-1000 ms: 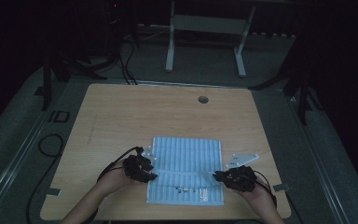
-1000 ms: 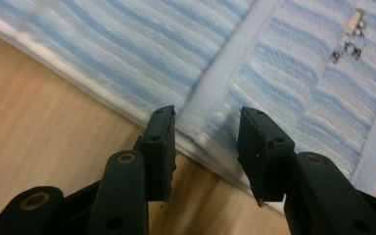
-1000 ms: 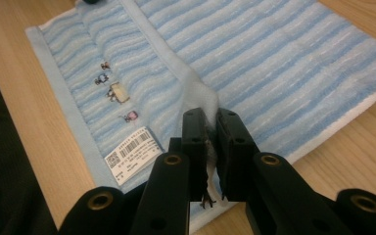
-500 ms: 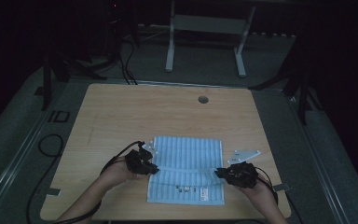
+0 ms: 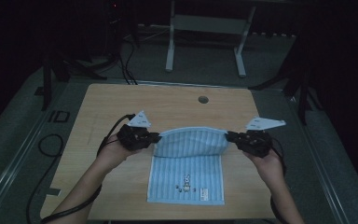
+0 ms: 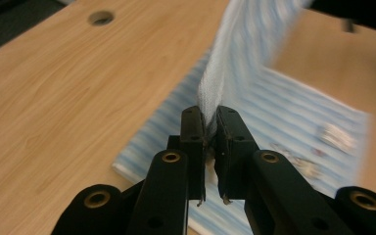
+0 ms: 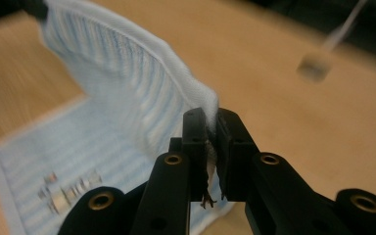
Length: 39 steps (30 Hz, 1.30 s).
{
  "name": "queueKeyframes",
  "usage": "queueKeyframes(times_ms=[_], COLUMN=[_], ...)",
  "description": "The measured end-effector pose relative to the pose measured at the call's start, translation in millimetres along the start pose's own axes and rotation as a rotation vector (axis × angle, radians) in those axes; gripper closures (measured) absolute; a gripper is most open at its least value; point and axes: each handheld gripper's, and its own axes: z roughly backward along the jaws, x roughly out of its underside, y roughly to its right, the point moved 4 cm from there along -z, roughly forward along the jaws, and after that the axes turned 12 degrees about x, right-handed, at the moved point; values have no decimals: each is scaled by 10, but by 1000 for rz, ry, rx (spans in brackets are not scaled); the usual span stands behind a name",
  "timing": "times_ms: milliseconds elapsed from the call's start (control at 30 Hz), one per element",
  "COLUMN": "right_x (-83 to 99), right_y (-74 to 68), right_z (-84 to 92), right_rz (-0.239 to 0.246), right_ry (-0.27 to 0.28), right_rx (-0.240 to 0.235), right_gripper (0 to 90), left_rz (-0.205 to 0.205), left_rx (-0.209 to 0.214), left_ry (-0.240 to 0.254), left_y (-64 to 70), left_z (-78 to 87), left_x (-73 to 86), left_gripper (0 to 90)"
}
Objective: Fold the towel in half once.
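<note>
A light blue striped towel (image 5: 189,163) with a small rabbit print lies with its near half flat on the wooden table (image 5: 121,102). Its far edge hangs lifted between my two grippers. My left gripper (image 5: 154,138) is shut on the towel's left corner, where its jaws have just been closing. In the left gripper view the pads (image 6: 209,115) pinch the cloth (image 6: 245,54), which rises away from them. My right gripper (image 5: 229,137) is shut on the right corner. In the right gripper view the fabric (image 7: 127,83) is clamped between the pads (image 7: 210,117).
A round cable hole (image 5: 203,99) sits near the table's far edge. Beyond the table stands a metal frame (image 5: 205,28) on a dark floor. Cables (image 5: 51,140) lie on the floor at the left. Bare tabletop lies to the left, to the right and beyond the towel.
Both grippers have risen from the table. They have drawn the towel's far edge up with them, so the towel no longer lies flat.
</note>
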Motion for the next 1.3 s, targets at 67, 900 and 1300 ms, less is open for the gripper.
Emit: queueKeyframes(times_ms=[67, 900, 1300], right_x=[84, 1280, 971], right_y=[-85, -690, -146], right_z=[191, 336, -422], right_rz=[-24, -14, -8], right_ry=[18, -336, -349], right_rx=[-48, -178, -102], right_gripper=[831, 624, 600], left_rz=[-35, 53, 148], left_rx=[56, 211, 94], left_ry=[-63, -291, -265], left_y=[207, 422, -193], left_z=[1, -229, -491], left_x=[149, 1016, 909], left_gripper=[830, 531, 460])
